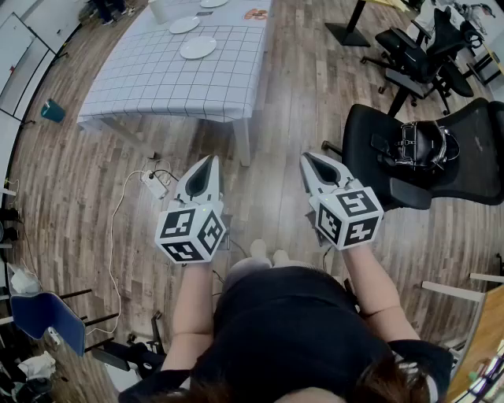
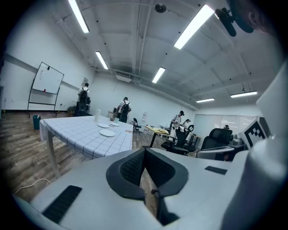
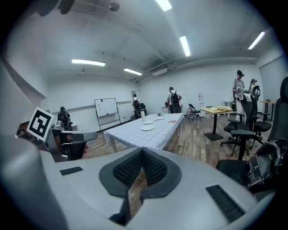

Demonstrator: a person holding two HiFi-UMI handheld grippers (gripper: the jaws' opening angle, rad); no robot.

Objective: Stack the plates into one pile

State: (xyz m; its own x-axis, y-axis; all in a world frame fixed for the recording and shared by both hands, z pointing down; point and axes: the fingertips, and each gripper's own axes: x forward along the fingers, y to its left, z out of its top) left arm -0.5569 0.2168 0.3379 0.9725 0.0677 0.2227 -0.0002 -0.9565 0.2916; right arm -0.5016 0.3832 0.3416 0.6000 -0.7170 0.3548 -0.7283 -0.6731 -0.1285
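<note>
3 white round plates lie flat, each on its own, none stacked, toward the far end of a table (image 1: 157, 79) under a white grid-pattern cloth. The nearest plate (image 1: 198, 47) is empty and sits well in from the cloth's edges. The middle plate (image 1: 184, 25) lies just beyond it, apart. The farthest plate (image 1: 213, 3) is cut off by the head view's top edge.
</note>
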